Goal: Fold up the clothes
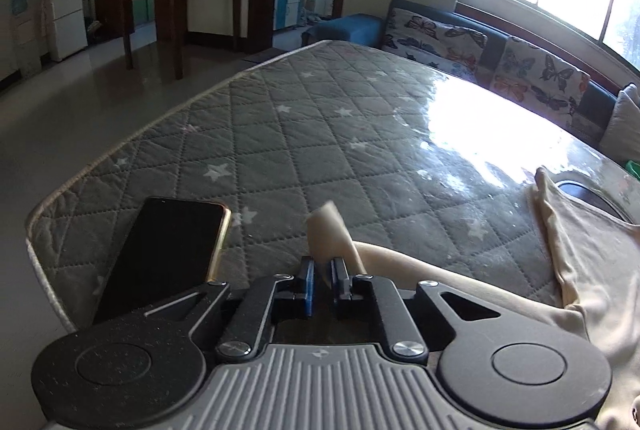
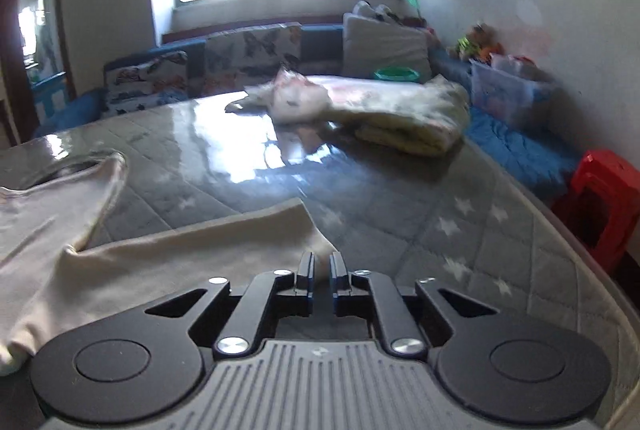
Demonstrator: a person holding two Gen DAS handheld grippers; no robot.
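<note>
Cream shirt lies on grey quilted mattress w/ white stars, near-right side in left wrist view; neck opening toward far right. Left gripper has jaws clamped on a sleeve/corner of shirt, fabric tip sticking up betw. blue pads. Black phone flat on mattress just left of left gripper, near the near-left edge. Right wrist view: shirt spread near-left, right gripper jaws pinched together on shirt's edge. Folded pale blanket pile at far right of mattress. Red stool beside bed at right. Butterfly-print cushions along far side under window.
</note>
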